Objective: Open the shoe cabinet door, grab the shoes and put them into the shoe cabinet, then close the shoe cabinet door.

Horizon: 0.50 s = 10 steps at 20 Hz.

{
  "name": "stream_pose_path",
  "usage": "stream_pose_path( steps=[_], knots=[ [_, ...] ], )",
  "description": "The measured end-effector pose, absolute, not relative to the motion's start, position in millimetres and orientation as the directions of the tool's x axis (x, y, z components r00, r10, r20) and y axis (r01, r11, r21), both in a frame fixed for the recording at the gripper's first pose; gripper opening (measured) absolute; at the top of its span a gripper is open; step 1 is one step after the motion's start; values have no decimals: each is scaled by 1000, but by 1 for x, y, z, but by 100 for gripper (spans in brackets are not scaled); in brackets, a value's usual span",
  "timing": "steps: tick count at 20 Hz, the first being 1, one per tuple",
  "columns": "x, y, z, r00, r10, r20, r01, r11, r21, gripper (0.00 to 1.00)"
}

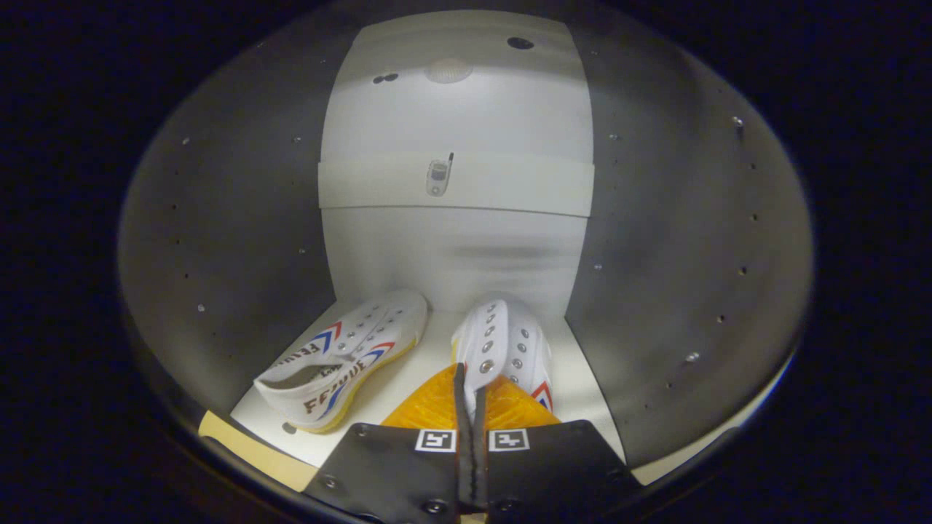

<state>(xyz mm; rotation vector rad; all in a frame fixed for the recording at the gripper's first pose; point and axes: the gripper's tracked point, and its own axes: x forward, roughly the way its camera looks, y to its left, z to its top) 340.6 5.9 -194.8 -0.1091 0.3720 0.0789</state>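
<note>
Gripper: nearest the camera, at 6 o'clock, reaching level into the shoe cabinet and pointing toward 12 o'clock at the back wall.
Fingers: pressed close together, with only a thin dark slit between them; the heel edge of the right shoe runs into that slit, so they look pinched on it, though the contact itself is partly hidden.
Marker tags: two small square tags, one on each finger base, side by side at 6 o'clock.
Right shoe: white canvas sneaker with metal eyelets and a red and blue chevron on its side; it sits on the shelf just ahead of the fingers, toe pointing to 12 o'clock, heel at the fingertips.
Left shoe: matching white sneaker with a yellowish sole, at 10 o'clock from the fingertips; it lies tilted onto its side, opening facing the camera, toe angled toward 1 o'clock, apart from the other shoe.
Shoe cabinet: grey side walls dotted with small peg holes rise at 9 and 3 o'clock; both shoes are inside.
Shelf: pale board under both shoes.
Back wall: light panel at 12 o'clock, crossed by a horizontal band.
</note>
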Motion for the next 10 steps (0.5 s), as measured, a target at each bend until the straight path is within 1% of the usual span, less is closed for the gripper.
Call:
stream_pose_path(
  steps=[4,8,10],
  knots=[
    [352,9,-209,912,67,-404,-112,989,-91,2],
    [355,7,-213,905,52,-423,-96,992,-84,3],
    [357,4,-216,903,35,-429,-82,992,-92,14]
  ],
)
